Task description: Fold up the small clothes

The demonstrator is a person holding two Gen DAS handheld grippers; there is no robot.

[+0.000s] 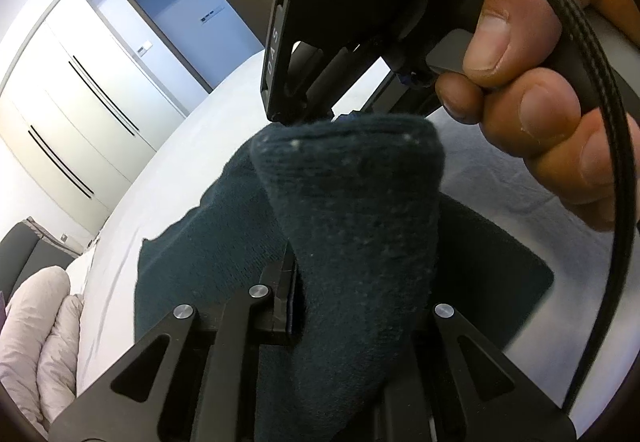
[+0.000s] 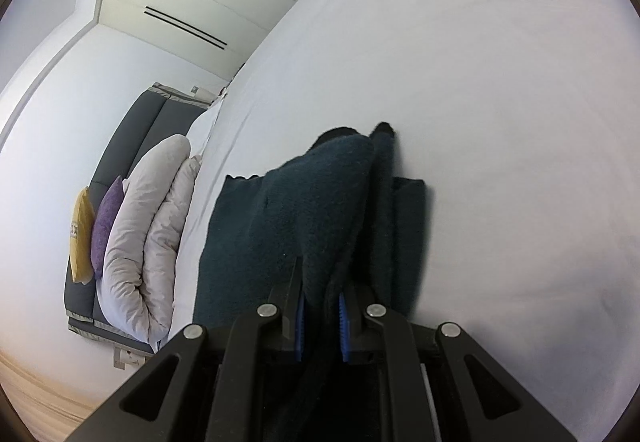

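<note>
My left gripper (image 1: 296, 306) and right gripper (image 2: 322, 316) both have fingers clamped on the dark teal garment (image 1: 352, 210), lifted above the white bed (image 2: 480, 82); its long axis runs forward from me.

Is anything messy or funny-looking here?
Nothing is spilled or broken. The dark sock is lifted in a bunched hump off the white bed, pinched between the left gripper and right gripper.
</note>
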